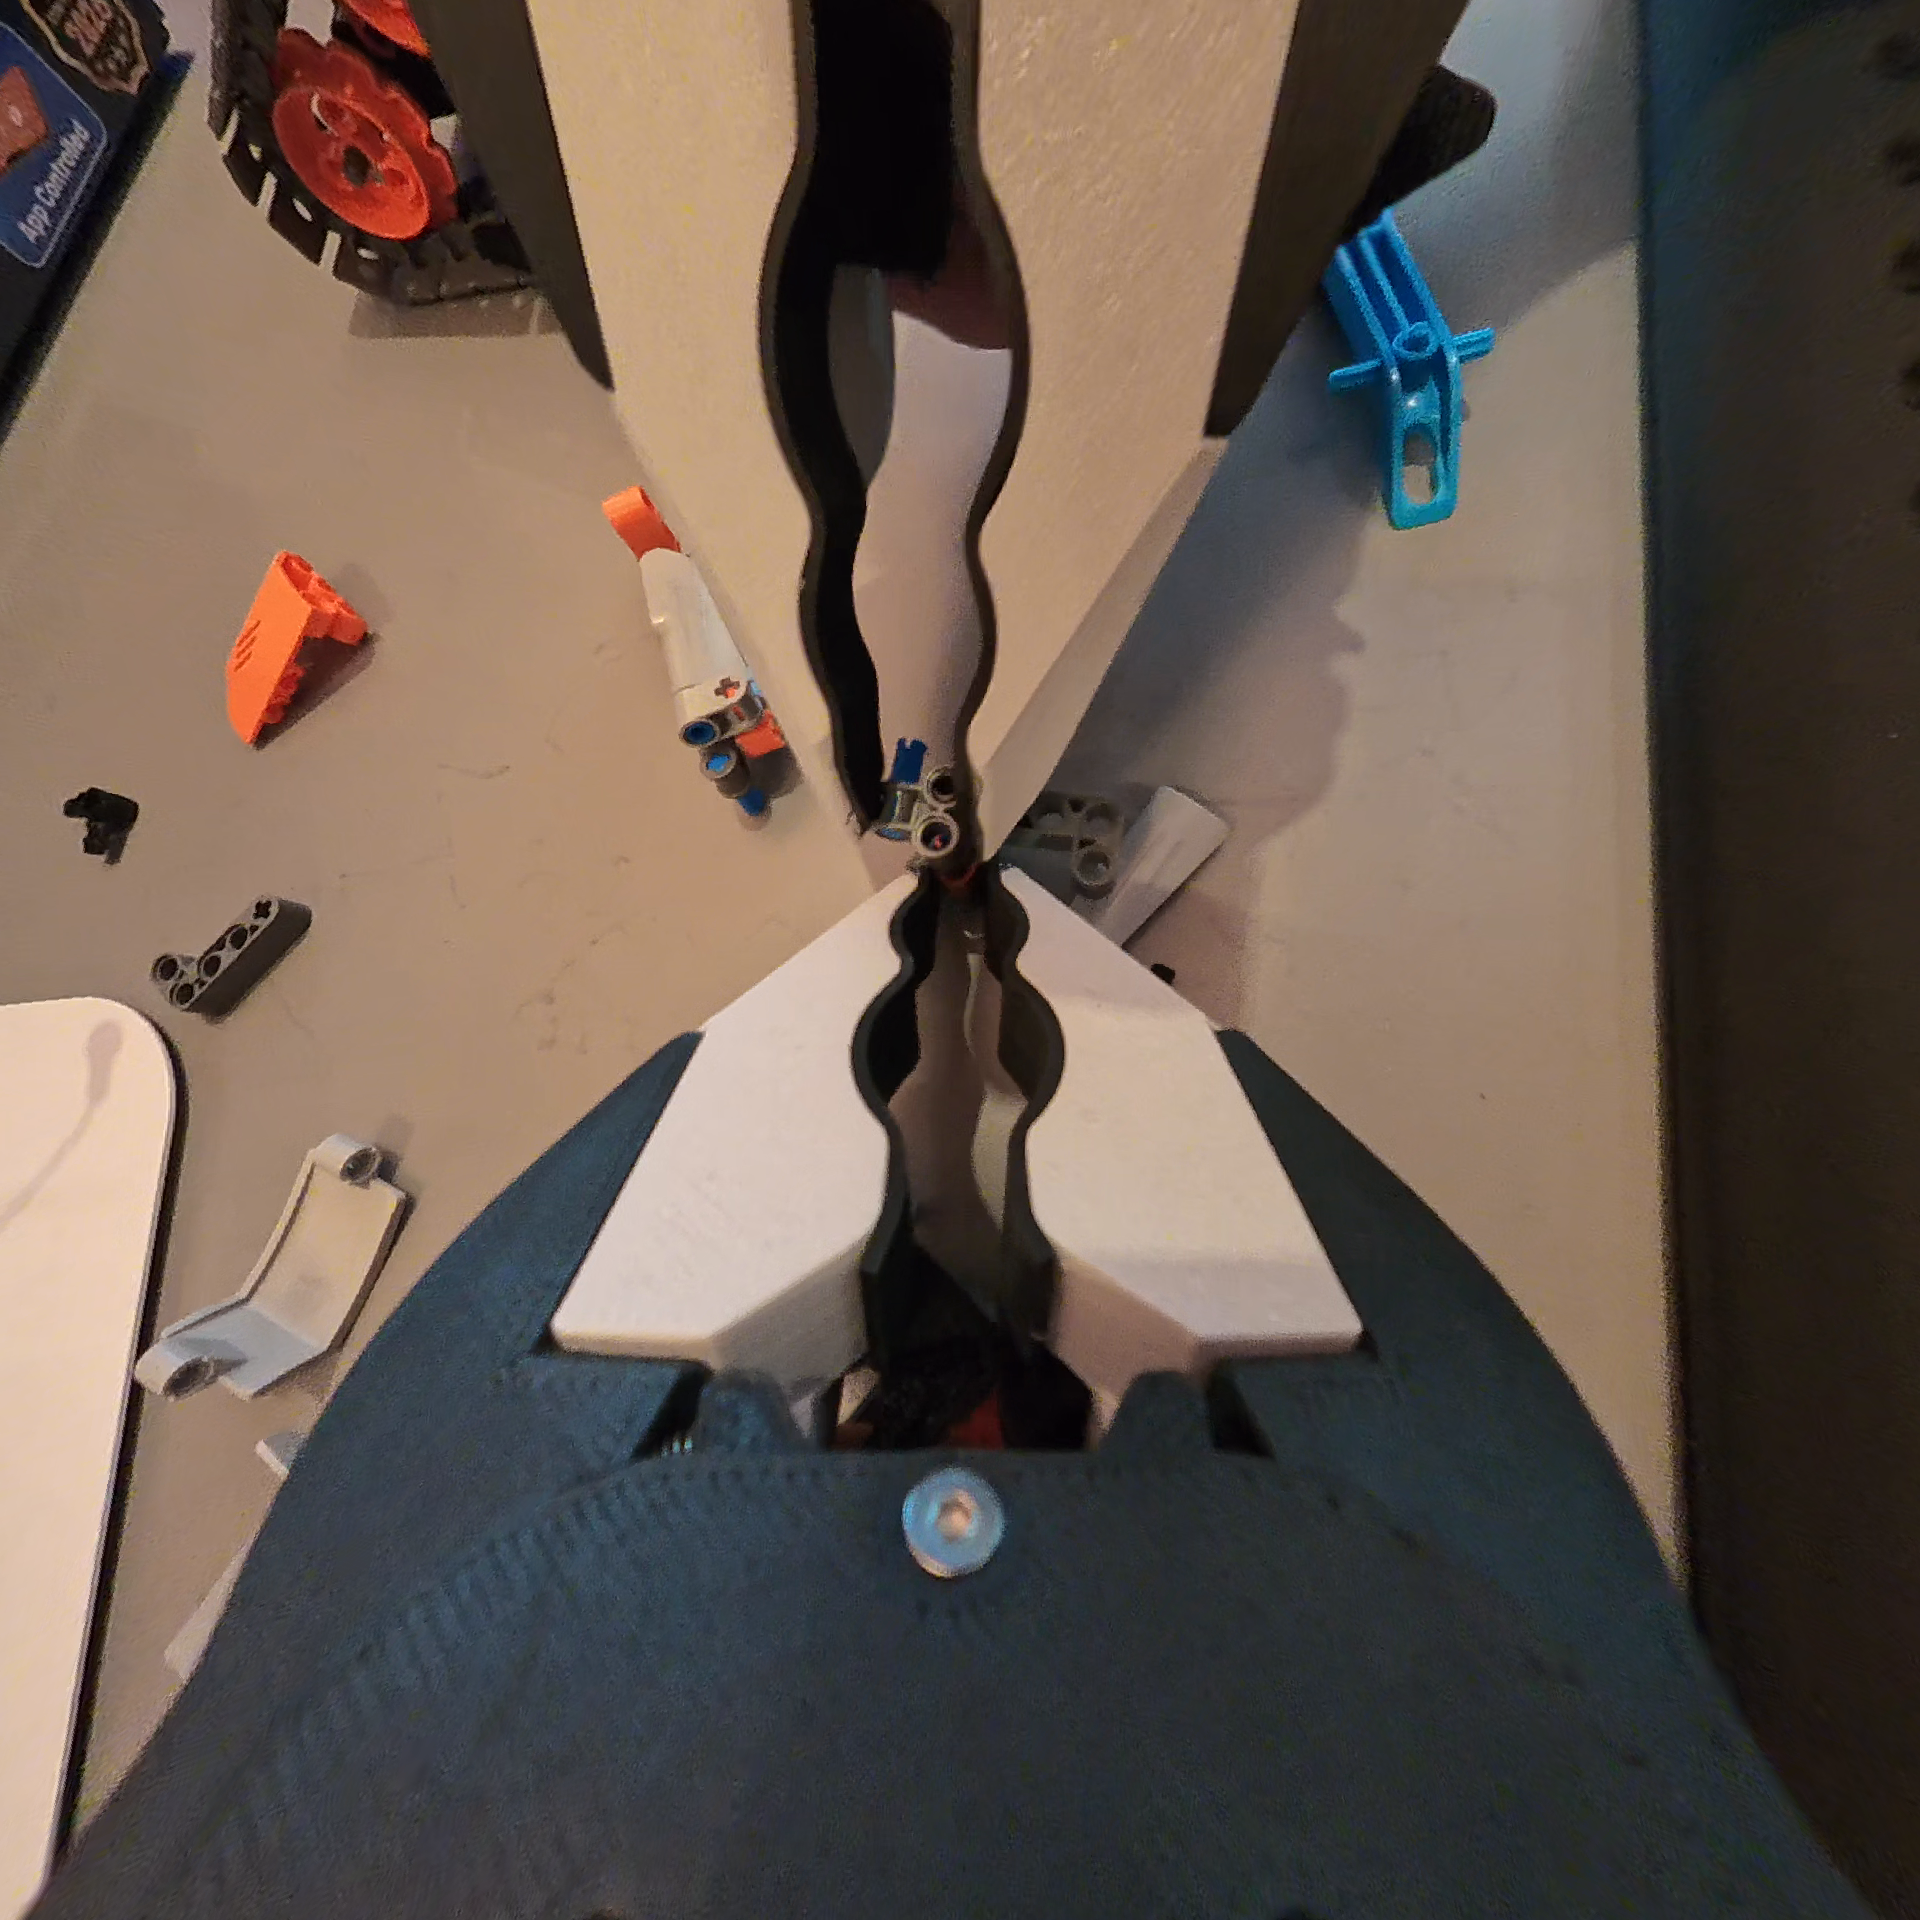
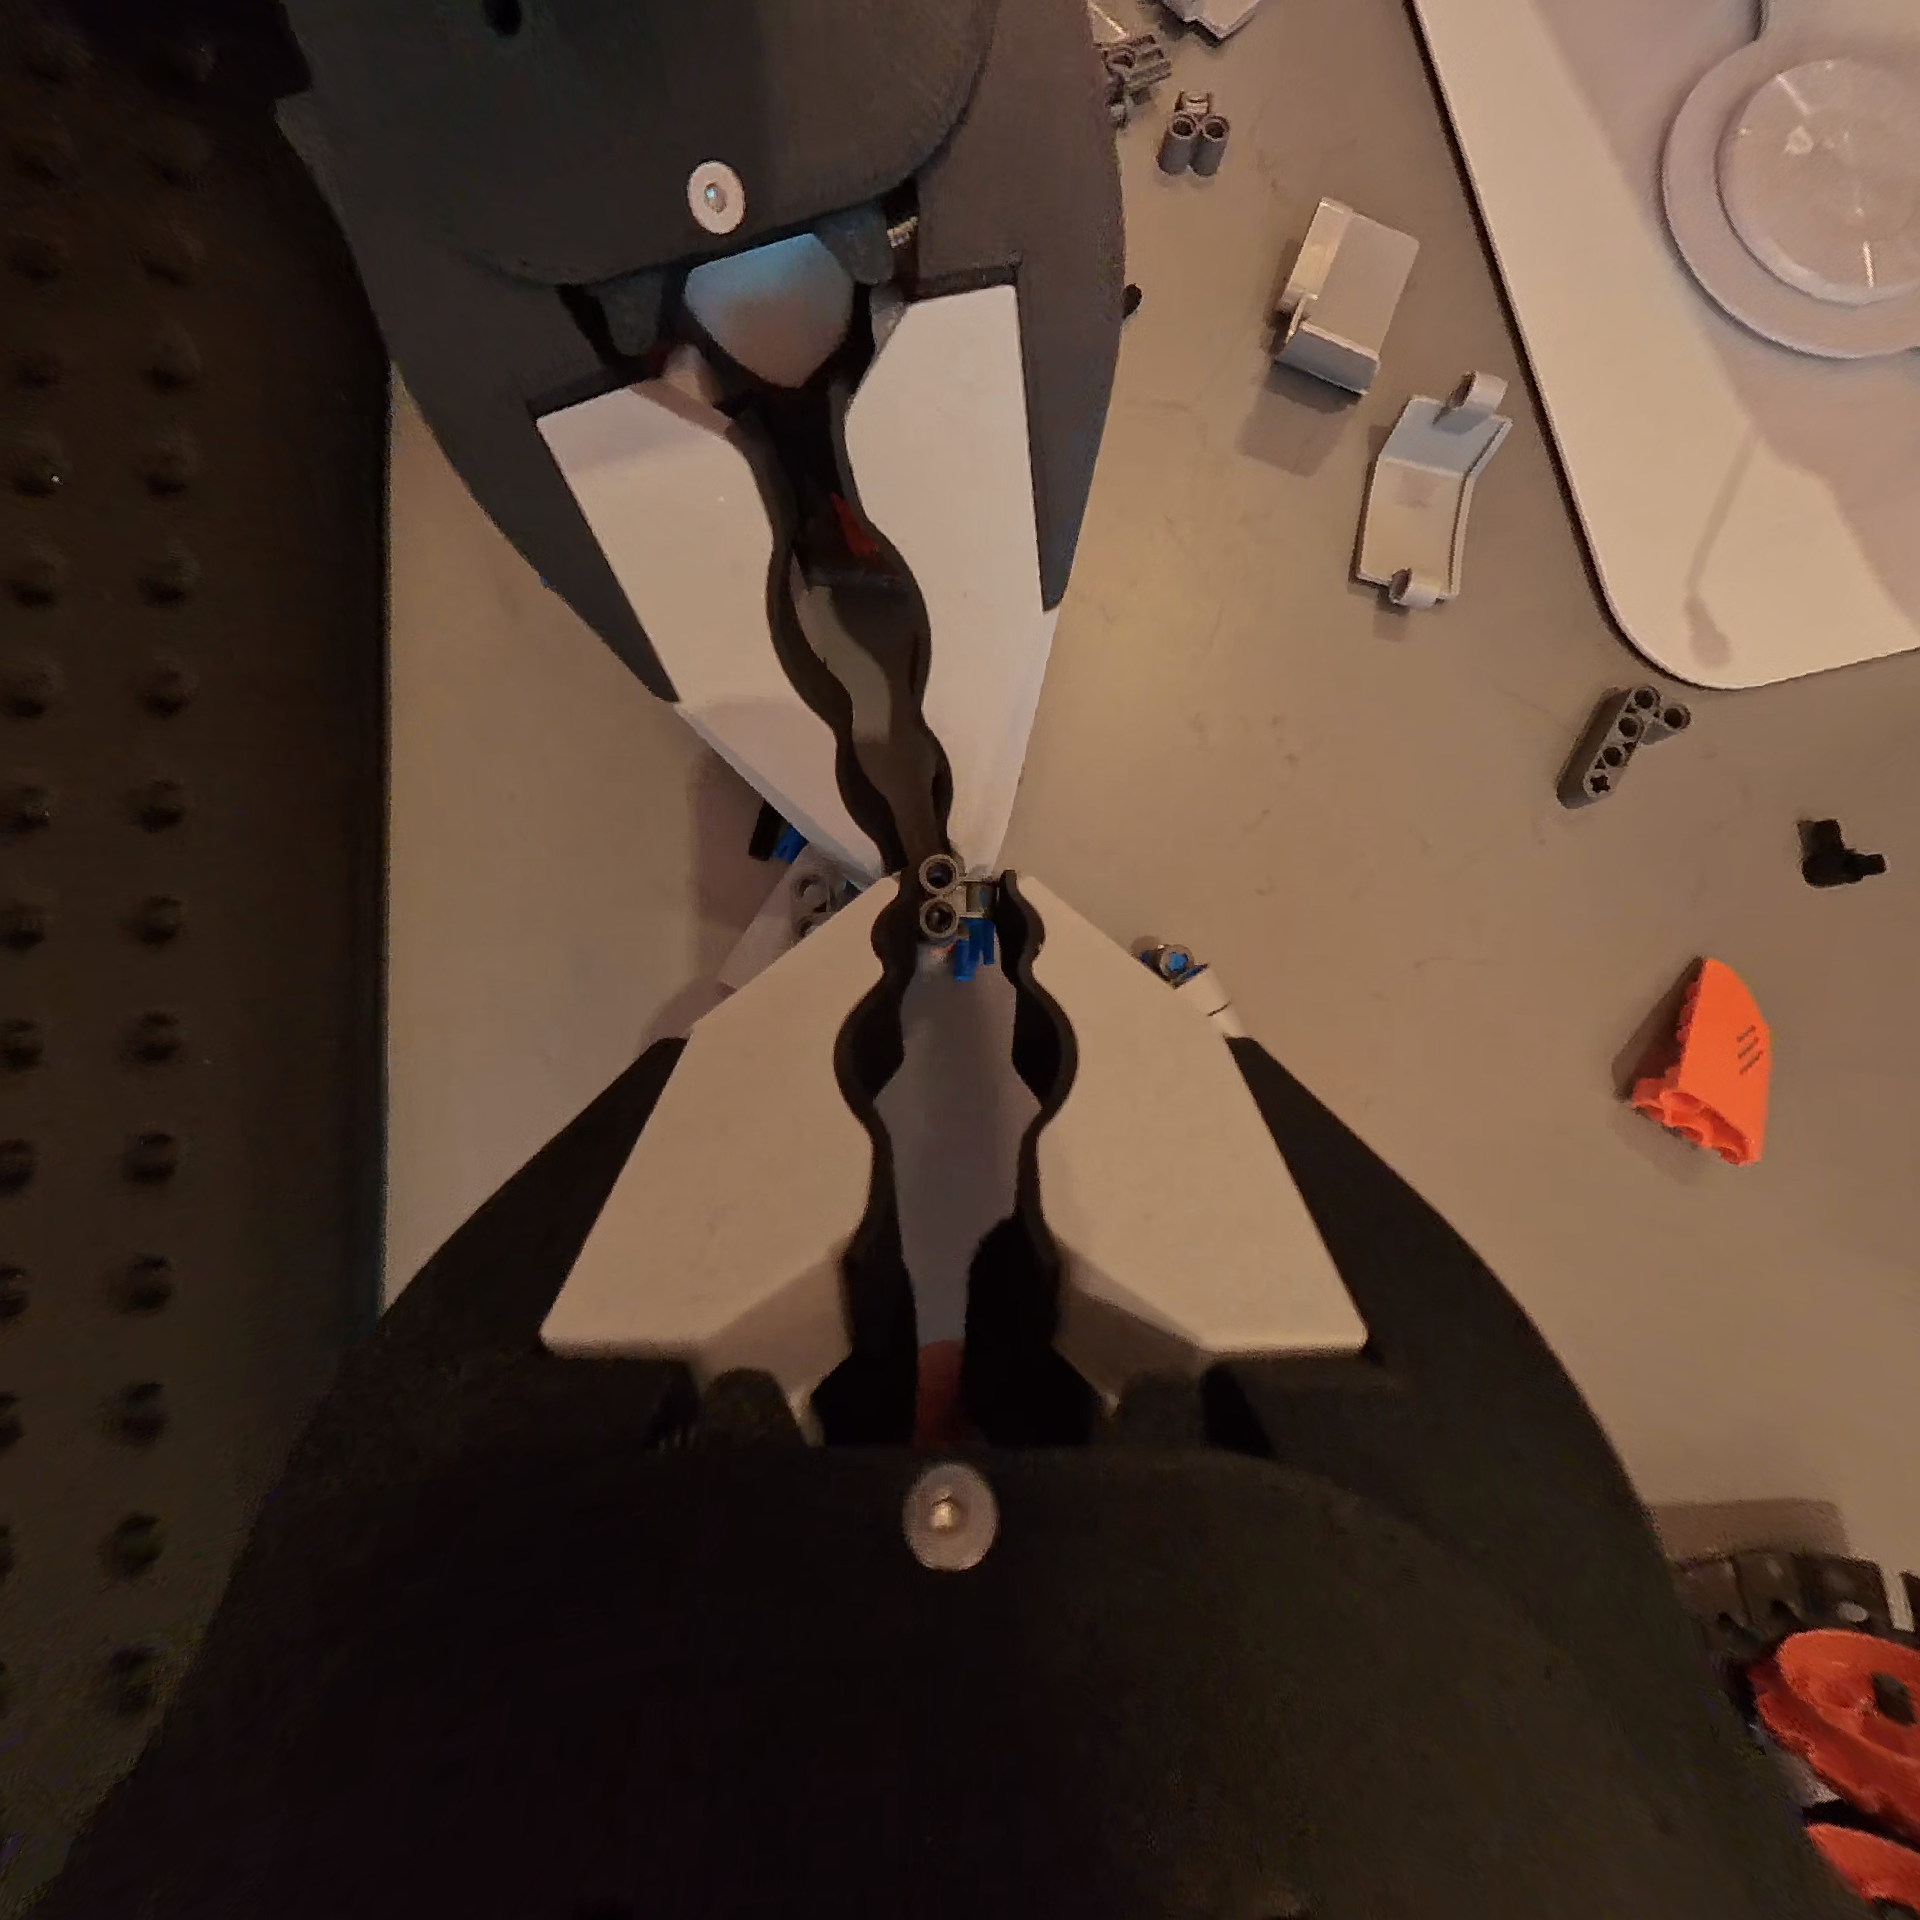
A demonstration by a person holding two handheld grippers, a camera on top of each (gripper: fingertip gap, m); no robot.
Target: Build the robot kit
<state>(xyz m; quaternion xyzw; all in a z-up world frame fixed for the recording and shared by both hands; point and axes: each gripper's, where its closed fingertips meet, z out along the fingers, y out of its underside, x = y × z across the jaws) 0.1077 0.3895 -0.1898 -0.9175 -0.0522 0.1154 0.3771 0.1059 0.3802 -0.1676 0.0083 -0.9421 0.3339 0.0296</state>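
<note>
My left gripper (image 1: 951,883) and my right gripper (image 2: 951,899) meet tip to tip just above the beige table. Between the tips sits a small grey two-hole connector (image 1: 938,821) joined to a blue pin (image 1: 909,756). My left gripper is shut on the grey connector (image 2: 940,894). My right gripper is shut on the end with the blue pin (image 2: 971,951). In the left wrist view the right gripper (image 1: 914,810) comes in from the top. In the right wrist view the left gripper (image 2: 925,852) comes in from the top. A grey part (image 1: 1081,842) lies on the table under the tips.
Loose parts lie around: an orange wedge (image 1: 291,655), a white and orange assembly (image 1: 696,644), a blue piece (image 1: 1403,364), a grey bent beam (image 1: 234,956), light grey panels (image 2: 1423,499), a tracked orange wheel (image 1: 353,156). A white tray (image 2: 1558,416) and a dark studded mat (image 2: 156,831) flank the area. Less than 4 cm separates the two grippers' tips. The blue piece (image 1: 1403,364) is about equally far from each gripper, around 12 centimetres.
</note>
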